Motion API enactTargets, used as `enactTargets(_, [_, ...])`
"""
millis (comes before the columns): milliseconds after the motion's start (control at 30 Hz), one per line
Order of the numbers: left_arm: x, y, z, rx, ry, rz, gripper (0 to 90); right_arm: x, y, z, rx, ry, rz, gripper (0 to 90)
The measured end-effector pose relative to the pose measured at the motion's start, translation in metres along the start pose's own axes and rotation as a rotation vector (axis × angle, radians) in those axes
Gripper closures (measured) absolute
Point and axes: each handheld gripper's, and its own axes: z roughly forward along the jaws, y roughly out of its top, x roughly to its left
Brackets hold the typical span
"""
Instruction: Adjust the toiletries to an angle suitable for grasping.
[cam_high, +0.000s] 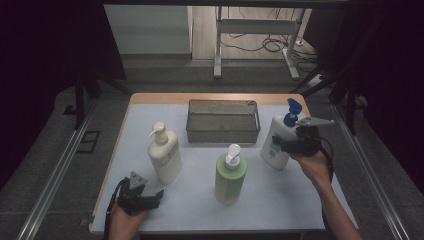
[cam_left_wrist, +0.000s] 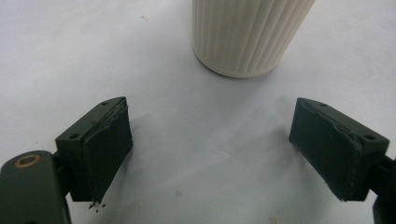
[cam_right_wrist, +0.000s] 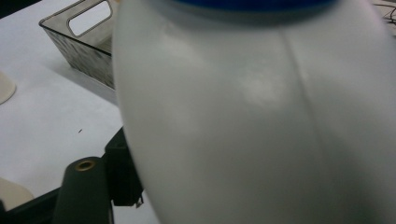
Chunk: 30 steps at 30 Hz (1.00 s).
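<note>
White bottle (cam_high: 276, 142) with blue pump sits tilted between the jaws of right gripper (cam_high: 283, 145), clamped on its body, right of the tray (cam_high: 223, 121).

Table (cam_high: 280, 210): white sheet, basket (cam_high: 223, 121), cream bottle (cam_high: 165, 155), green bottle (cam_high: 230, 177).

white bottle (cam_right_wrist: 261, 121) base cropped, right pad hidden

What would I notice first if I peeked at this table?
Three pump bottles stand on the pale table: a cream bottle at left, a green bottle in the middle, and a tilted white bottle with a blue pump at right, clamped by the right gripper. Behind them sits a grey basket.
</note>
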Motion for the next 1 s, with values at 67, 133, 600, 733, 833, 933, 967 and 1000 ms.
enactTargets(67, [0.000, 0.000, 0.000, 0.000, 0.000, 0.000, 12.7, 0.000, 0.000, 0.001, -0.003, -0.005, -0.003, 33.5])
enactTargets(133, [0.000, 0.000, 0.000, 0.000, 0.000, 0.000, 12.7, 0.001, 0.001, 0.001, -0.001, -0.014, 0.001, 36.0])
enactTargets(600, [0.000, 0.000, 0.000, 0.001, -0.001, -0.001, 12.7, 0.004, 0.000, -0.005, 0.010, -0.050, 0.012, 38.4])
enactTargets(733, [0.000, 0.000, 0.000, 0.001, -0.002, -0.001, 12.7, 0.009, 0.003, -0.010, 0.030, -0.045, 0.010, 38.7])
enactTargets(833, [0.000, 0.000, 0.000, 0.001, -0.001, -0.001, 12.7, 0.011, 0.007, -0.014, 0.032, -0.038, 0.005, 38.7])
enactTargets(933, [0.000, 0.000, 0.000, -0.002, -0.002, -0.004, 12.7, 0.015, 0.014, -0.019, 0.029, -0.032, 0.008, 38.7])
enactTargets(967, [0.000, 0.000, 0.000, 0.001, -0.002, -0.001, 12.7, 0.016, 0.016, -0.021, 0.028, -0.029, 0.006, 38.7])
enactTargets(1000, [0.000, 0.000, 0.000, 0.001, -0.002, -0.001, 12.7, 0.017, 0.018, -0.023, 0.023, -0.027, 0.005, 38.8])
